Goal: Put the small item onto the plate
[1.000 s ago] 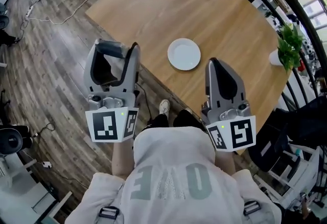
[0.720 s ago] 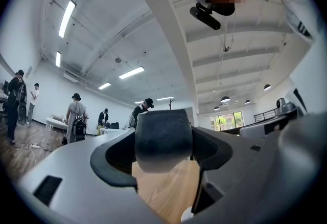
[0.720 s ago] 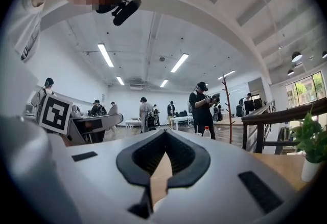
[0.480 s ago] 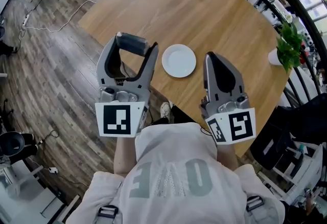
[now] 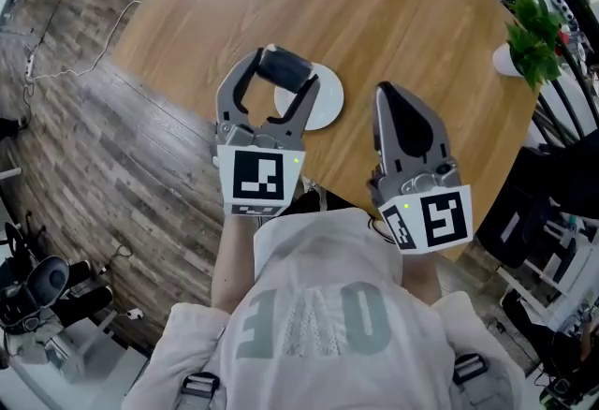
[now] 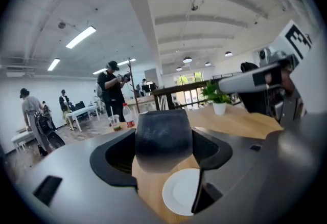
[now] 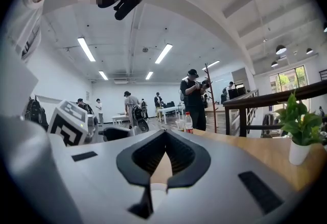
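My left gripper (image 5: 283, 71) is shut on a small dark rounded item (image 5: 284, 68), held between its fingertips above the near part of the round wooden table (image 5: 374, 6). The white plate (image 5: 326, 99) lies just beneath and right of it, its left part hidden by the gripper. In the left gripper view the dark item (image 6: 163, 138) fills the gap between the jaws, with the plate (image 6: 181, 193) below it. My right gripper (image 5: 393, 95) is shut with nothing in it, to the right of the plate; its closed jaws (image 7: 164, 133) point across the table.
A potted plant (image 5: 529, 34) in a white pot stands at the table's right edge beside a black railing (image 5: 571, 71). A bottle (image 6: 127, 115) and a cup stand at the far side. A cable (image 5: 84, 52) runs over the wood floor at left. People stand in the background.
My left gripper has moved right and forward with the dark item, from over the floor beside the table to above the plate's left part. The right gripper has barely shifted.
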Demonstrator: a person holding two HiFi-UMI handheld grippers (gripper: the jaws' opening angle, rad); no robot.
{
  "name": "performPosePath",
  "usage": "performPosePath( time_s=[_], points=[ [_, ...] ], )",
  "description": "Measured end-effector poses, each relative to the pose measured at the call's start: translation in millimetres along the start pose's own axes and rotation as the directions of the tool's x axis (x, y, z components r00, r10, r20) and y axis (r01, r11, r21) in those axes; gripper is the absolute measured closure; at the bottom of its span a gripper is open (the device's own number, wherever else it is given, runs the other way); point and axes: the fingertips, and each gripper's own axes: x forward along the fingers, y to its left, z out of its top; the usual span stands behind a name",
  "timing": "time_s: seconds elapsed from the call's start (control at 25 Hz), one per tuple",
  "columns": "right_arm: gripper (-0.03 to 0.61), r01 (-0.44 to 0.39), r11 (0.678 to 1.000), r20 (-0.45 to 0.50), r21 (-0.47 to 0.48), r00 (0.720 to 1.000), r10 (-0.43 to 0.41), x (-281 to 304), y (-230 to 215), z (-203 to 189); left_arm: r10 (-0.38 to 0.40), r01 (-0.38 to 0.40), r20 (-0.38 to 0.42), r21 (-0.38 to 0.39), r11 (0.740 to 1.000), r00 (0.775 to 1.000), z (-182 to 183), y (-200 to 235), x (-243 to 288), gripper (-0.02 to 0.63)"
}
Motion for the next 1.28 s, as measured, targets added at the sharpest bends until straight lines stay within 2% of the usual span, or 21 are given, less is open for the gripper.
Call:
performPosePath(
  time_s=[0.04,0.12,0.24,0.48,0.76,0.84,0.92,1.28],
  points=[
    [0.561,0.009,1.000,-0.011,0.008,1.000,-0.009,1.0,-4.2,-4.6,-0.032,0.034,-0.068,0.027,0.999,0.997,-16.7,-9.0,10.4,0.285],
    [0.561,0.029,0.999,-0.036,0.026,0.999,-0.028,2.3,-12.7,-15.3,-0.092,0.103,-0.212,0.041,0.994,0.973,-55.1,-26.3,28.7,0.285],
    [0.561,0.062,0.996,-0.079,0.058,0.995,-0.057,3.2,-27.9,-33.0,-0.184,0.186,-0.354,-0.028,0.982,0.917,-101.3,-48.5,48.9,0.285],
    [0.561,0.111,0.989,-0.132,0.093,0.986,-0.098,7.0,-54.0,-55.0,-0.244,0.261,-0.513,-0.039,0.965,0.823,-146.7,-67.2,71.4,0.285],
    [0.561,0.136,0.982,-0.169,0.133,0.979,-0.113,14.6,-64.1,-69.5,-0.270,0.289,-0.650,-0.081,0.954,0.711,-191.8,-76.6,73.3,0.285],
    [0.561,0.137,0.979,-0.162,0.150,0.980,-0.112,17.1,-67.1,-67.4,-0.265,0.289,-0.667,-0.077,0.954,0.697,-198.8,-78.2,75.5,0.285],
    [0.561,0.128,0.979,-0.156,0.157,0.982,-0.103,18.9,-69.4,-65.7,-0.268,0.291,-0.670,-0.081,0.953,0.692,-202.5,-80.9,79.1,0.285],
    [0.561,0.138,0.979,-0.201,0.149,0.974,-0.107,12.4,-81.7,-81.9,-0.326,0.293,-0.635,-0.161,0.942,0.700,-205.9,-86.0,84.2,0.284]
  ],
)
